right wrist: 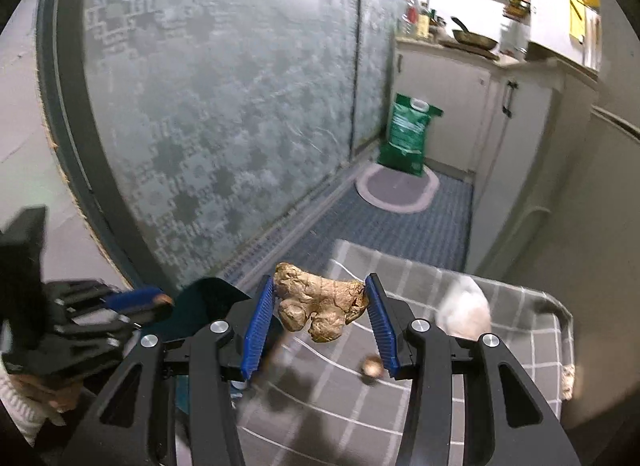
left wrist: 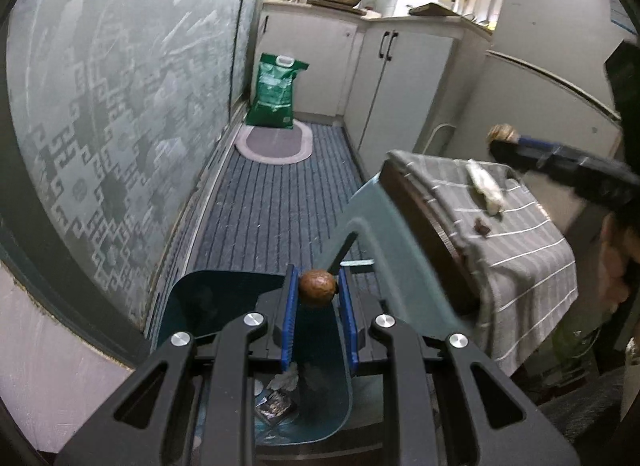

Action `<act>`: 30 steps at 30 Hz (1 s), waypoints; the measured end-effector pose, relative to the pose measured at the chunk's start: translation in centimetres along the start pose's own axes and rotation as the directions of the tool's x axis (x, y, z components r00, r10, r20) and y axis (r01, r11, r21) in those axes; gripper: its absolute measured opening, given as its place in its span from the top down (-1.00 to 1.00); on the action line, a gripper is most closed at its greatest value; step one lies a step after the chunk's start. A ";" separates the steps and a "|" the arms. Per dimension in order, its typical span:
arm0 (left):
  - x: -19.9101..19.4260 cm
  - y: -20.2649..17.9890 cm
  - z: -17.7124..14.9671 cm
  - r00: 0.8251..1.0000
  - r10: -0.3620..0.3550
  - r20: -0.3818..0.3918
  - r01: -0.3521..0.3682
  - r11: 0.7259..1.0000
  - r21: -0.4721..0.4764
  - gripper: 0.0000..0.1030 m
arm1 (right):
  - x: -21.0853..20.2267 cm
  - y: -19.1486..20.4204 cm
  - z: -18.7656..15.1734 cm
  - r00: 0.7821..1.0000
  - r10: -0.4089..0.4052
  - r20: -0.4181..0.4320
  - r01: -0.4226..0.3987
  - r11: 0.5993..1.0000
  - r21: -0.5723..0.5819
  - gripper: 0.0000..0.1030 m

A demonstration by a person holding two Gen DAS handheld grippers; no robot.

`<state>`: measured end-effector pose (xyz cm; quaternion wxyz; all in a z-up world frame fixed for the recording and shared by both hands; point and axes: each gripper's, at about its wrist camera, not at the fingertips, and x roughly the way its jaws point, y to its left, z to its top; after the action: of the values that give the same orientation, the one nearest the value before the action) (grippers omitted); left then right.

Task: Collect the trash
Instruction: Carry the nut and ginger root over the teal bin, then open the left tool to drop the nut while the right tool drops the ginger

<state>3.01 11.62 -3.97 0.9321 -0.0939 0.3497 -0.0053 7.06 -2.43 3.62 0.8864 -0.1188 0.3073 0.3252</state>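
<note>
Gripping, left gripper (left wrist: 318, 292): blue ribbed pads clamped on a small round brown nut-like ball (left wrist: 317, 288), smooth and dull, pinched at the fingertips.
Below left gripper: open dark teal plastic bin (left wrist: 224, 286), glossy curved rim; crumpled white paper (left wrist: 285, 380) and a shiny dark wrapper (left wrist: 276, 408) lying at its bottom, directly under the fingers.
Right of left gripper: low stool or table draped in grey cloth (left wrist: 528, 250) with thin white stripes; on it a crumpled white tissue roll (left wrist: 486, 185) and a tiny dark brown scrap (left wrist: 482, 229), apart from each other.
Gripping, right gripper (right wrist: 320, 304): blue ribbed pads clamped on a knobbly tan ginger root (right wrist: 316, 306), lumpy and dry-skinned, spanning the gap between both pads.
Beneath right gripper: same checked grey cloth (right wrist: 400, 406); small round brownish bit (right wrist: 371, 366) lying on it under the right finger; blurred white wad (right wrist: 466, 308) just beyond.
Left of right gripper: other gripper, blue tip carrying the brown ball, over the teal bin's edge.
Ahead of both: ribbed blue-grey floor mat (left wrist: 272, 201), oval grey rug (left wrist: 275, 143), upright green sack (left wrist: 276, 91) against frosted patterned glass (left wrist: 120, 105).
</note>
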 end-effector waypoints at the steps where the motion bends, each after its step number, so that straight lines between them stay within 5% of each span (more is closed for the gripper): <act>1: 0.2 0.4 -0.2 1.000 0.008 -0.011 -0.008 1.000 -0.003 0.57 | 0.0 0.3 0.2 1.000 0.007 0.003 -0.007 1.000 0.001 0.09; 19: 4.9 4.6 -3.1 0.979 0.104 -0.174 -0.108 0.994 -0.012 0.57 | 4.4 7.6 0.8 0.981 0.171 -0.088 -0.176 0.983 -0.054 0.09; 30: 4.0 5.7 -2.7 0.982 0.115 -0.152 -0.120 0.993 -0.020 0.52 | 7.7 10.8 -0.4 0.960 0.197 -0.199 -0.218 0.972 -0.086 0.09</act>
<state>3.97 16.47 -9.62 0.9003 -0.0859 0.4241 0.0477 4.50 9.51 -1.59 0.8064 -0.1636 0.3832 0.4196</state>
